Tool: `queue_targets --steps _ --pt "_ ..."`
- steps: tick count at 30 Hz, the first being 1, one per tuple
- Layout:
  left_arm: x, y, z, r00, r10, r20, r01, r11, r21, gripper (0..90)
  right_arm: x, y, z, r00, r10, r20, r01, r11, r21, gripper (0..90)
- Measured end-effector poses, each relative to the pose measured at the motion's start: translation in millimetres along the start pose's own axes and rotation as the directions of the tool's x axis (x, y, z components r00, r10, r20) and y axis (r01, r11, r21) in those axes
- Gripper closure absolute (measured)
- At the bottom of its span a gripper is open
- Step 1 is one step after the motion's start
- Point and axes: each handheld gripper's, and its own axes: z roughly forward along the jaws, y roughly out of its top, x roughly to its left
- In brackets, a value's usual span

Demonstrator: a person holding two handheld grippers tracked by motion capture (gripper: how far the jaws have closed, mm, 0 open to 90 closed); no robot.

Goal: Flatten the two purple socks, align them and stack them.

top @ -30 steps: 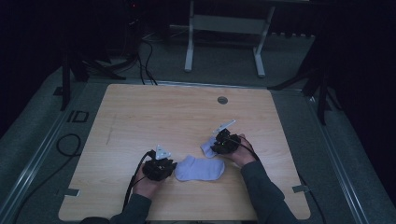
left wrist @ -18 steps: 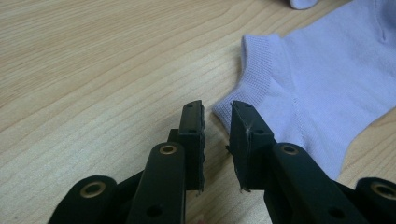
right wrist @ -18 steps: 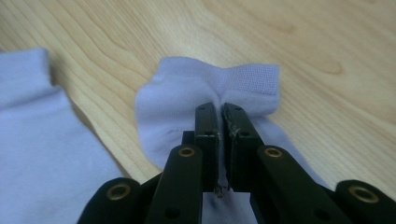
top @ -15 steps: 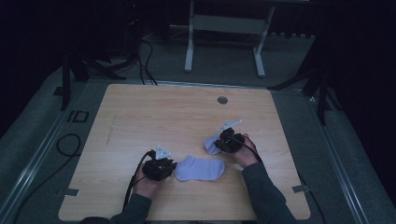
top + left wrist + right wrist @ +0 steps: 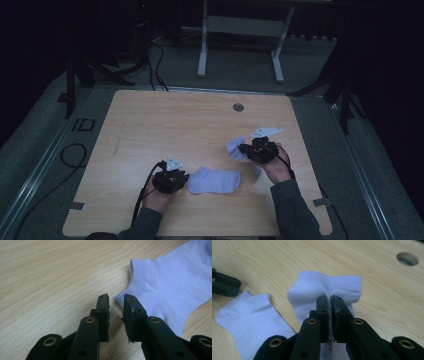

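Note:
A pale lilac ankle sock lies flat near the table's front middle. My left gripper rests at its left end. In the left gripper view this gripper is open by a narrow gap, with the flat sock's cuff corner just beyond its tips and nothing between them. My right gripper is to the right and farther back, shut on a second sock. In the right gripper view the jaws pinch that bunched sock a little above the wood. The flat sock lies beyond it.
The wooden table has a round cable hole near its far edge. In the right gripper view the left gripper shows at the left edge. Cables lie on the grey floor to the left, and a desk frame stands behind.
My right gripper has moved to the right with the second sock held in it, away from the flat sock. The left gripper and the flat sock have stayed put.

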Motion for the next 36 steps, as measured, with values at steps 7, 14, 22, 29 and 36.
queue_targets --steps 7,14,22,29,36 --pt "-0.2 -0.1 0.4 1.0000 0.002 0.000 -0.002 1.0000 0.000 74.9 7.9 1.7 -17.1 0.9998 -0.006 -0.017 0.005 0.9986 -0.053 85.0" --pt "-0.1 -0.1 0.5 1.0000 0.001 -0.001 -0.001 1.0000 0.000 74.9 19.3 6.9 -29.9 0.9994 -0.015 -0.032 0.012 0.9949 -0.100 85.0" --pt "-0.2 -0.1 0.1 1.0000 -0.002 0.001 0.002 1.0000 -0.001 74.9 35.8 14.7 -40.3 0.9983 -0.028 -0.050 0.021 0.9898 -0.141 84.9" --pt "-0.6 0.1 -0.9 1.0000 -0.003 0.007 0.003 1.0000 -0.003 75.0 45.6 15.9 -36.6 0.9975 -0.043 -0.057 0.035 0.9894 -0.141 84.9" --pt "-8.9 0.8 -0.3 0.9982 0.035 0.050 -0.034 0.9994 -0.007 78.8 51.6 14.0 -27.6 0.9971 -0.053 -0.054 0.046 0.9904 -0.130 85.0"
